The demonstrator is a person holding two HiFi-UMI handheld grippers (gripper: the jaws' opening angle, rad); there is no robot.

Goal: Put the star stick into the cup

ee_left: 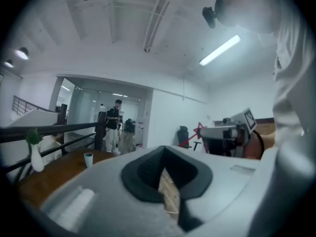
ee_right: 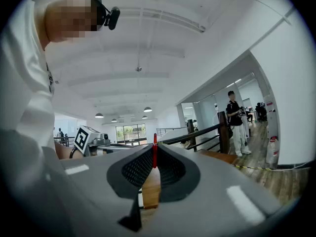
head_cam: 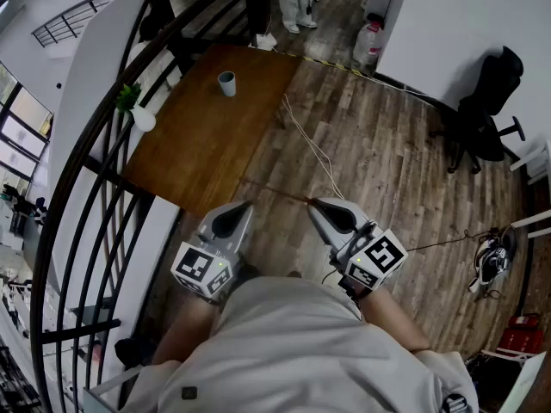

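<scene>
Right gripper (head_cam: 315,204): jaws closed on the thin red star stick (ee_right: 154,154).
Left gripper (head_cam: 247,206): jaws together, nothing between.
Cup (head_cam: 226,83): upright on worktop (head_cam: 207,149), well apart from both.

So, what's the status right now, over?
Left gripper shut, empty. Right gripper shut on star stick. Cup stands on table ahead, apart. Cable on floor.

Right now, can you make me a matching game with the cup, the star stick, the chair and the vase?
Things:
1. cup
2. star stick
3. office chair
4. white vase

Places or states:
A. on the floor by the white wall
B. holds a green plant
C. near the wooden table's far end
D. pinched in the right hand-held gripper

Pairs: 1-C, 2-D, 3-A, 4-B
</scene>
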